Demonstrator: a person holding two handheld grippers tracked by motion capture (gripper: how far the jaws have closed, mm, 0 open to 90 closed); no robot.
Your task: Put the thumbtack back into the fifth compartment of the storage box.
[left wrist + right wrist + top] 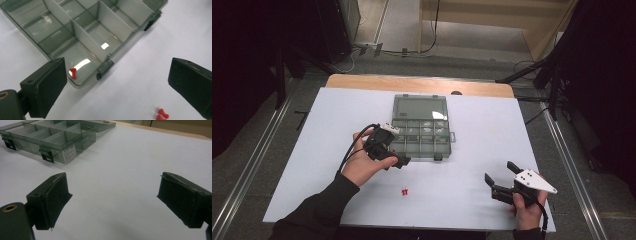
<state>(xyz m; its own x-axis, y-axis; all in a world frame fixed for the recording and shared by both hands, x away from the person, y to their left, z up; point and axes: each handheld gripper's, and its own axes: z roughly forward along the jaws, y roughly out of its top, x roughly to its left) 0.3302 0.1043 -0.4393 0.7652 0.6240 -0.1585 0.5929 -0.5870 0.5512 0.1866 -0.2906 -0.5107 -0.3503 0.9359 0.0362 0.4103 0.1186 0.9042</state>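
Pushpins are what's being handled here, but going big to small: the white table (337, 115) carries everything, and the smoky clear organizer box (421, 131) sits on it with its lid flipped open away from the person. That box is right in front of the left gripper (398, 161), whose tips sit just at the box's near edge. In the left gripper view the near corner compartment is directly ahead of the jaws, a bit closer to the left one.

Left gripper's jaws are spread wide with nothing clamped between them. Right gripper (501, 178) is the same deal, spread wide and holding nothing, well off to the side of the box with bare table in front of it. From the right gripper view the box is up ahead and to the left, with its black latches (47, 155) and a little white label (69, 153) facing it.

Smallest stuff: one red pushpin (72, 72) lies inside that near corner compartment, just past the left jaw tip. A couple of loose red pins (161, 114) lie on the table outside the box, below the left gripper's right jaw, roughly between both grippers in the high view.
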